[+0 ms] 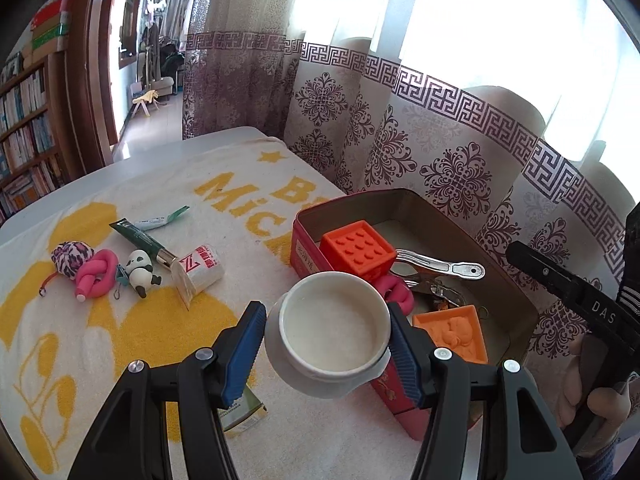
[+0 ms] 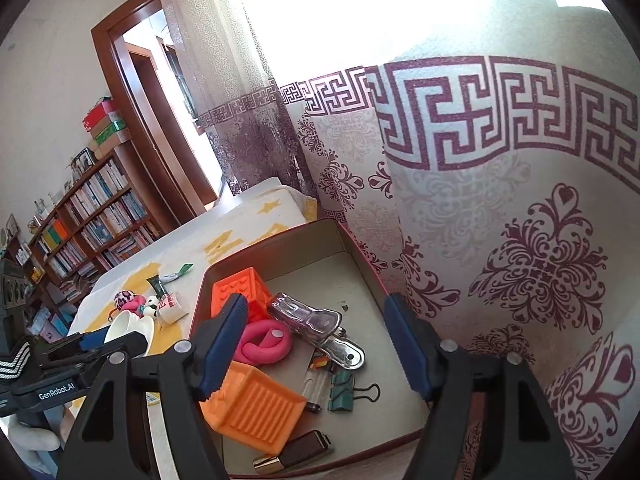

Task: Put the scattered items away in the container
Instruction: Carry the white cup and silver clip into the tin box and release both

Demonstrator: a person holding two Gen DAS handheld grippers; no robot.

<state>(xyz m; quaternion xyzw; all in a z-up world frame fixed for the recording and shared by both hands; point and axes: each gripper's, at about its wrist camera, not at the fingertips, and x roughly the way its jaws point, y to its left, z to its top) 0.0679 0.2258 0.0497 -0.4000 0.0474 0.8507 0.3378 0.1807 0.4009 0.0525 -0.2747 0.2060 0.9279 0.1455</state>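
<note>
My left gripper (image 1: 325, 311) is shut on a white ceramic cup (image 1: 336, 336), blue pads on both its sides, held just before the near left corner of the red tin (image 1: 308, 216). The same cup (image 2: 128, 328) shows at the left of the right wrist view. My right gripper (image 2: 316, 300) stands open above the tin's (image 2: 280, 236) inside, nothing between its fingers. On the towel lie a leopard-print ball (image 1: 70, 258), a pink knotted toy (image 1: 96, 274), a panda figure (image 1: 140, 270), a green tube (image 1: 140, 240) and a small tipped-over cup with a red Z (image 1: 200, 272).
The tin holds two orange blocks (image 2: 240, 292) (image 2: 256, 404), a pink knot (image 2: 264, 340), a metal clip (image 2: 344, 352), a binder clip (image 2: 344, 388) and a dark lipstick-like case (image 2: 292, 456). A patterned curtain (image 2: 500, 240) hangs right behind the tin. A packet (image 1: 244, 412) lies under my left gripper.
</note>
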